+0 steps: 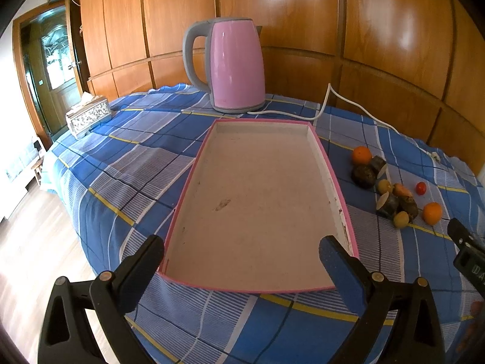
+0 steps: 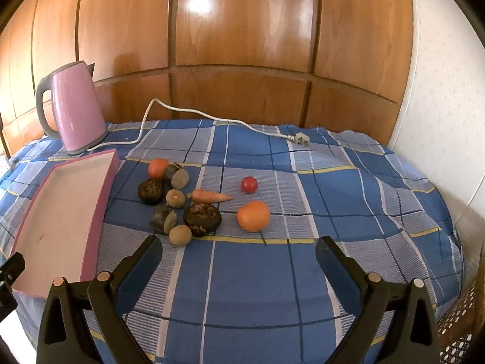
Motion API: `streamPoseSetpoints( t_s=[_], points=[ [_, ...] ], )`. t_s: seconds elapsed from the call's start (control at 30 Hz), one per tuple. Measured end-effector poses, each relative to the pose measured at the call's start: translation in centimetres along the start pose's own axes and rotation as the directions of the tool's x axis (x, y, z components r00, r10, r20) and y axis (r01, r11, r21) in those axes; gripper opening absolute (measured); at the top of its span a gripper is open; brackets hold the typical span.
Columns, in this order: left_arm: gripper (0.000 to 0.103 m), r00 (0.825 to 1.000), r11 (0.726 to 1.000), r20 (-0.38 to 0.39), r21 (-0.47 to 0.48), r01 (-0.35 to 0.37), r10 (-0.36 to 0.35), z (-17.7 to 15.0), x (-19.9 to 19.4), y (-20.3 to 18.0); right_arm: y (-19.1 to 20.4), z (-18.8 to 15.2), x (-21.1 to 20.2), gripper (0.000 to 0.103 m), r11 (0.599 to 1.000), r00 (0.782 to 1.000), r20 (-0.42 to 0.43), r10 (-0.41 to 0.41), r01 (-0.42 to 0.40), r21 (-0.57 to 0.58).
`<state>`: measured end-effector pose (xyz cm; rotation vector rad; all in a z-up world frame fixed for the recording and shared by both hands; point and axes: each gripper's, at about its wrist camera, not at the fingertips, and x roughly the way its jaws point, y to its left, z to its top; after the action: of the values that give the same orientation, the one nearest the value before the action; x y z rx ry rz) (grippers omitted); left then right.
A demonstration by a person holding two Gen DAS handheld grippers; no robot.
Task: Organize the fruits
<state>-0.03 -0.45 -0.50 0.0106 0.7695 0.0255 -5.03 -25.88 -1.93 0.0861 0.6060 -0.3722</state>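
Fruits (image 2: pixel 194 200) clustered on checked cloth (image 2: pixel 272 273) beside pink tray (image 1: pixel 257 288).
Left gripper (image 1: pixel 242 254) and right gripper (image 2: pixel 239 254): jaws wide apart, holding nothing.

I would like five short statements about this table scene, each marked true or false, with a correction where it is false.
1. The tray has fruit in it. False: it holds nothing; the fruit lies on the cloth beside it.
2. Both hand-held grippers are open. True: the left gripper and the right gripper hold nothing.
3. The kettle stands behind the tray. True.
4. The kettle's plug is in a socket. False: it lies loose on the cloth.
5. The tomato touches the carrot. False: it sits apart from it, with cloth showing between them.
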Motion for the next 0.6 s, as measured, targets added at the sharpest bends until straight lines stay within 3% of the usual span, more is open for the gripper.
streamPoseSetpoints(
  t_s=[0.6],
  points=[
    [0.103,1.0,1.0,-0.019,-0.011,0.024,-0.025,0.92,0.72,-0.17,-0.28,-0.2,0.37,0.103,1.0,1.0,-0.024,0.016,-0.016,0.004]
  ],
)
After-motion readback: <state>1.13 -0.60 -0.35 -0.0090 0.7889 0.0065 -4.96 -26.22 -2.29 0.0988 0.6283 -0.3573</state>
